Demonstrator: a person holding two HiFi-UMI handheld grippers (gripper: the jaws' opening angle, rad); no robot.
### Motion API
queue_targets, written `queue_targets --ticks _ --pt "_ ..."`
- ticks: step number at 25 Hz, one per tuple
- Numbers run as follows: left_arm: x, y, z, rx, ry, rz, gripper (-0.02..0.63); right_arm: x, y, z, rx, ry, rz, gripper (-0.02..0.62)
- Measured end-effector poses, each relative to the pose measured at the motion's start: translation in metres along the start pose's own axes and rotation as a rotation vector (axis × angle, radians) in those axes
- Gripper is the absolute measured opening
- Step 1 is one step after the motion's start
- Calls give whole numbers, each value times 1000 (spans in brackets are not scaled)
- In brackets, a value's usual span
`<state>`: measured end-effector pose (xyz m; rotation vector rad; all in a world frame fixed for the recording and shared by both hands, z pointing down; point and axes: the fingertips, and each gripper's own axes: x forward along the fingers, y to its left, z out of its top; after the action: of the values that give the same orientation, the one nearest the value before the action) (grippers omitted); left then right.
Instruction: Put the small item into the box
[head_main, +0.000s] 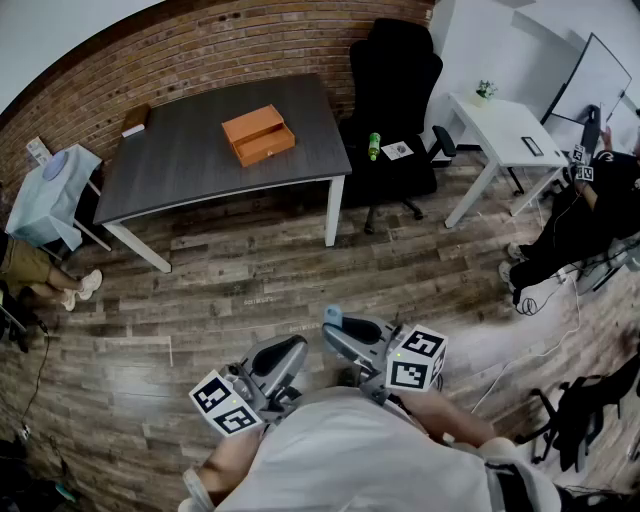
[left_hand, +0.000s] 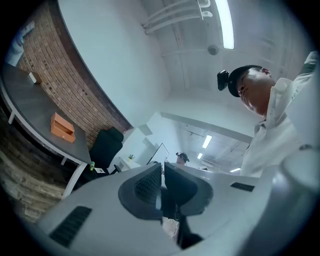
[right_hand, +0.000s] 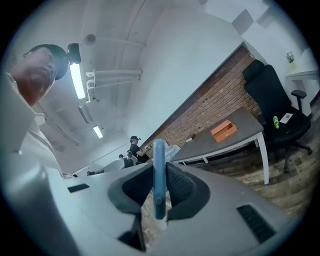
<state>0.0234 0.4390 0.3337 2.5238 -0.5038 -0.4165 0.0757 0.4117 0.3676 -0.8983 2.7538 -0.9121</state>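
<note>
An orange box (head_main: 258, 134) with its drawer slid partly out stands on the dark grey table (head_main: 190, 160) across the room; it also shows small in the left gripper view (left_hand: 62, 127) and the right gripper view (right_hand: 223, 130). Both grippers are held close to my body, far from the table. My right gripper (head_main: 338, 328) is shut on a small, thin blue item (right_hand: 159, 175) that stands upright between its pads, its tip showing in the head view (head_main: 332, 316). My left gripper (head_main: 287, 352) is shut (left_hand: 162, 172) with nothing between its pads.
A black office chair (head_main: 393, 90) with a green bottle (head_main: 373, 146) on its seat stands right of the table. Farther right are a white desk (head_main: 500, 125) and a seated person (head_main: 580, 220). A small stand with a blue cloth (head_main: 55, 190) is at the left. Wooden floor lies between me and the table.
</note>
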Motion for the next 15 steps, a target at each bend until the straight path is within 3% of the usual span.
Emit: queue_targets --ticks 15 --pt "4 0 0 -5 7 -7 26 -1 -2 0 -2 5 -5 83"
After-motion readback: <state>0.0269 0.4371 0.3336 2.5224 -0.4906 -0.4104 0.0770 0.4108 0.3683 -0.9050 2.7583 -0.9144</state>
